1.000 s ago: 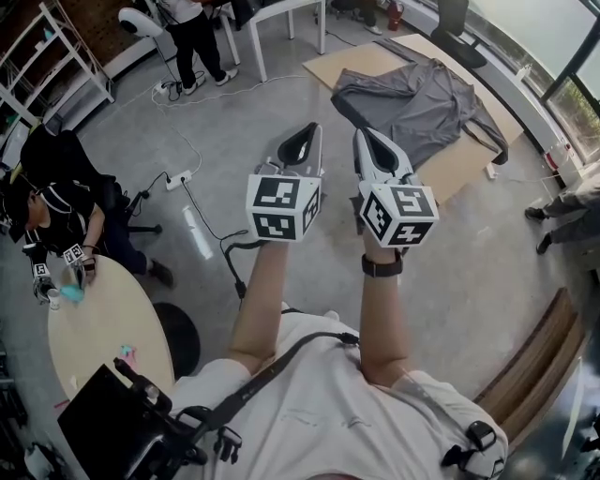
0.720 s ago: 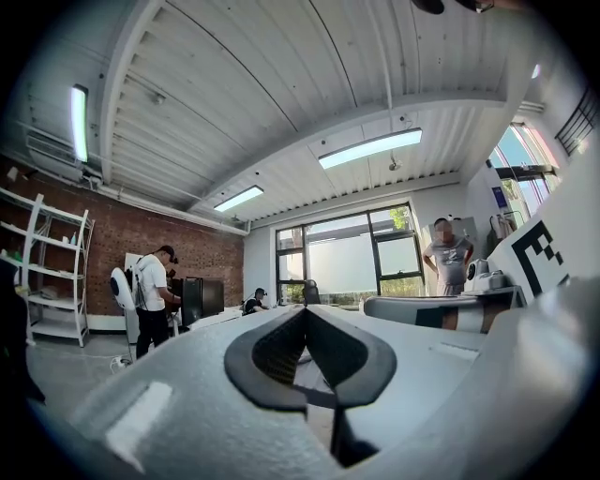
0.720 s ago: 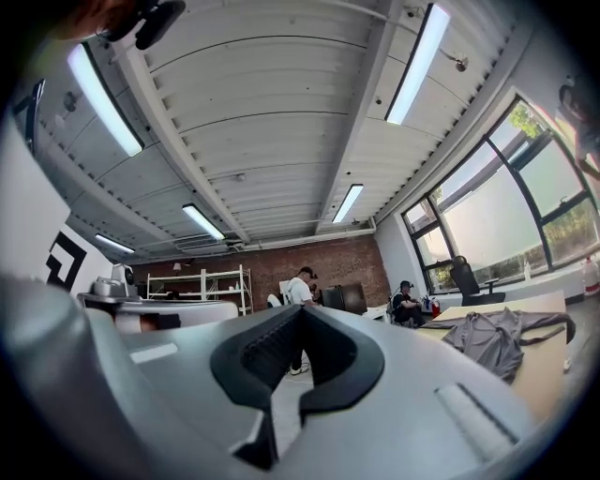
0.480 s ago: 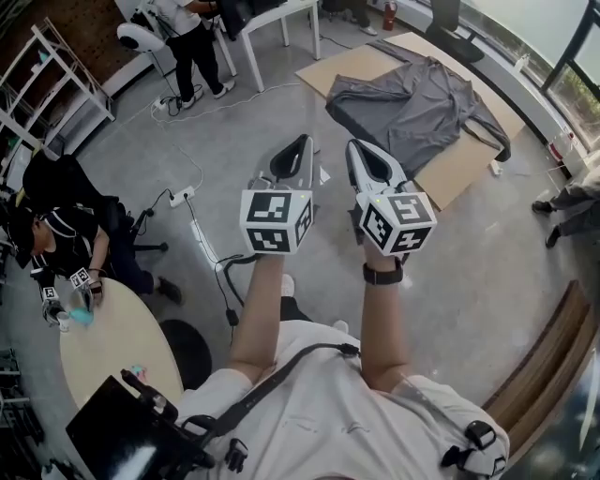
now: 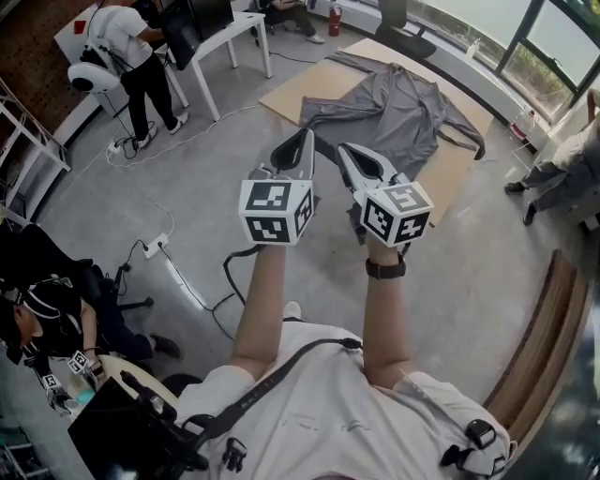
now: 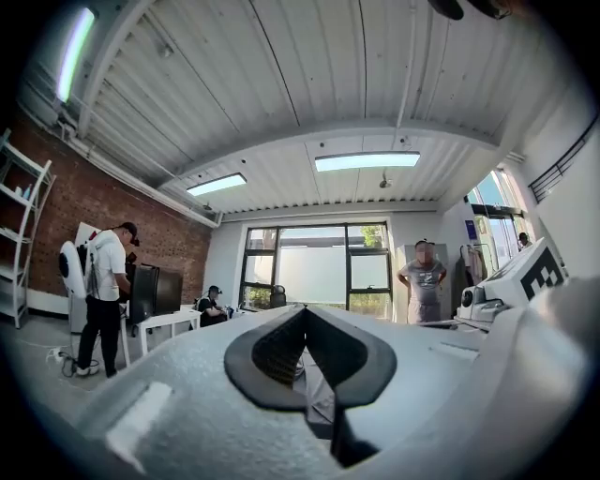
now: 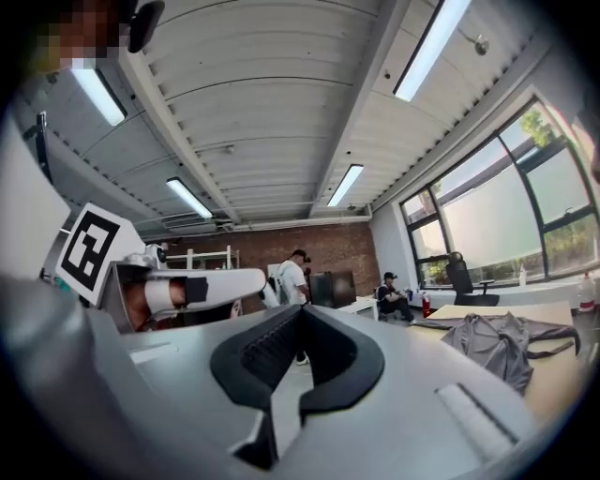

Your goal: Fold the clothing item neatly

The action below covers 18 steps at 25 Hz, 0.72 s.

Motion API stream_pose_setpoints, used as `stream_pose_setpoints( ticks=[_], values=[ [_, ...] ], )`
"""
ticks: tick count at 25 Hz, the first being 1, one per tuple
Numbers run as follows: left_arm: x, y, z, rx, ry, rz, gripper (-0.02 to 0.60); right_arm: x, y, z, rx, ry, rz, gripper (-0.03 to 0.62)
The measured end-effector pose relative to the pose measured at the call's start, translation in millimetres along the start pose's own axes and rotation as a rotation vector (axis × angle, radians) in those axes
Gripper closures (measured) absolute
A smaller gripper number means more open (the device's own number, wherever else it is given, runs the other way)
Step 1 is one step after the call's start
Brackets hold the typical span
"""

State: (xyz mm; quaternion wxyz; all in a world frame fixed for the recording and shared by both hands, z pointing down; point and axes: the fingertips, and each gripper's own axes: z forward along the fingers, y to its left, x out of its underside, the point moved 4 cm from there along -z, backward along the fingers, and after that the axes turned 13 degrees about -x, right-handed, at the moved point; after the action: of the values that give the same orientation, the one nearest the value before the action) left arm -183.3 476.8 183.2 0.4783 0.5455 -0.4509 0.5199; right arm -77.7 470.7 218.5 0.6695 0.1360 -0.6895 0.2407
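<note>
A grey long-sleeved garment (image 5: 398, 108) lies spread and rumpled on a tan board (image 5: 450, 178) on the floor, at the top centre of the head view. Both grippers are held out level, side by side, short of the board. My left gripper (image 5: 304, 137) is shut with nothing in it. The right gripper (image 5: 345, 150) is shut and empty too. In the right gripper view the garment (image 7: 497, 342) shows low on the right, beyond the closed gripper (image 7: 300, 309). The left gripper view has its shut gripper (image 6: 303, 311) facing the windows.
A white table (image 5: 230, 26) with a standing person (image 5: 127, 52) is at the top left. Cables and a power strip (image 5: 155, 246) lie on the concrete floor. Another person's legs (image 5: 548, 173) are at the right, near a curved wooden bench (image 5: 539, 356). Someone sits at the lower left (image 5: 52, 314).
Both grippers have been carried forward towards the board, and the garment now lies closer to their tips in the head view. Both stay shut.
</note>
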Motion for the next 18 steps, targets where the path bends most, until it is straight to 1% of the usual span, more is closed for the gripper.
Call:
stream_pose_setpoints(
  ticks=[4, 8, 11, 14, 16, 18],
  values=[
    [6, 27, 24, 0.061, 0.013, -0.003, 0.577, -1, -16, 24, 0.120, -0.031, -0.003, 0.589],
    [23, 31, 59, 0.141, 0.038, -0.046, 0.577, 4, -39, 27, 0.231, -0.006, -0.030, 0.589],
    [37, 8, 90, 0.228, 0.075, -0.048, 0.577, 5, -70, 19, 0.318, 0.022, -0.024, 0.589],
    [46, -27, 126, 0.320, 0.081, -0.039, 0.577, 2, -110, 5, 0.390, 0.007, -0.020, 0.589],
    [49, -49, 156, 0.363, 0.074, -0.027, 0.577, 2, -140, -2, 0.430, -0.013, -0.019, 0.589],
    [50, -64, 187, 0.387, 0.069, -0.005, 0.577, 3, -173, -6, 0.453, -0.022, -0.004, 0.589]
  ],
)
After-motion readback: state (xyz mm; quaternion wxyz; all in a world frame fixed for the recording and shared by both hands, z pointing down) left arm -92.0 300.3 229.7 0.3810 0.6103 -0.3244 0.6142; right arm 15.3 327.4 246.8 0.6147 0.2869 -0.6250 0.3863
